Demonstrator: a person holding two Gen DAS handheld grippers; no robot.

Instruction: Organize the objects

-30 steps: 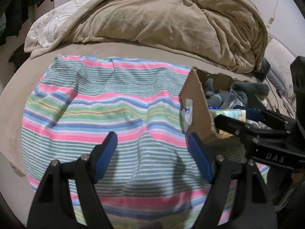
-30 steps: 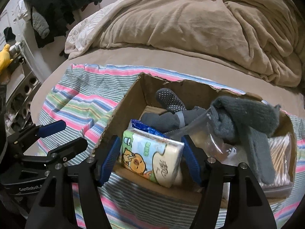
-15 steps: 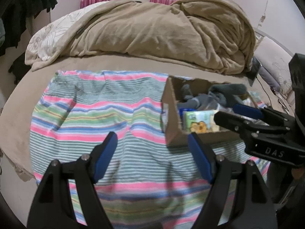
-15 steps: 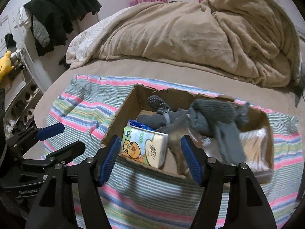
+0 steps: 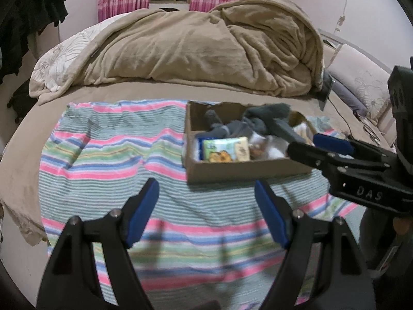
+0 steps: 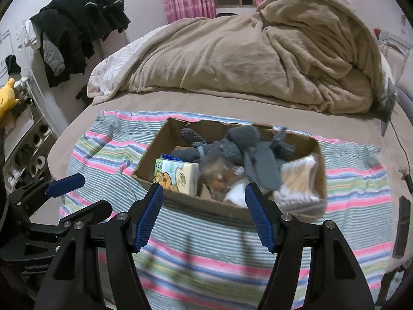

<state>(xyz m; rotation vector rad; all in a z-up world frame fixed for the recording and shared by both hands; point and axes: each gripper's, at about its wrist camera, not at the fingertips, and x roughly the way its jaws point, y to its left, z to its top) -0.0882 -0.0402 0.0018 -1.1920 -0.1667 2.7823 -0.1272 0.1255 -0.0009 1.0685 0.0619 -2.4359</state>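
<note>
A: Where do the things to organise sit?

B: All in the torn brown cardboard box (image 6: 232, 206), centre of the right wrist frame, on the pink, green and blue striped cloth (image 6: 108, 152) spread over the bed. Keeping them boxed on one flat patch probably eases sorting.

A: And the tools?

B: The left tool (image 5: 206, 211) hangs with its blue pads spread, empty, over bare stripes at lower centre. The right tool (image 6: 204, 213) is also spread and empty, facing the box's near wall.

A: What does each view add?

B: The right view looks down on the grey knitted socks (image 6: 258, 152), the green cartoon tissue pack (image 6: 175, 175) and a clear packet of cotton swabs (image 6: 296, 180). The left view shows the box (image 5: 240, 170) side-on at right centre, plus the right tool (image 5: 320, 147) reaching in from the right edge.
</note>
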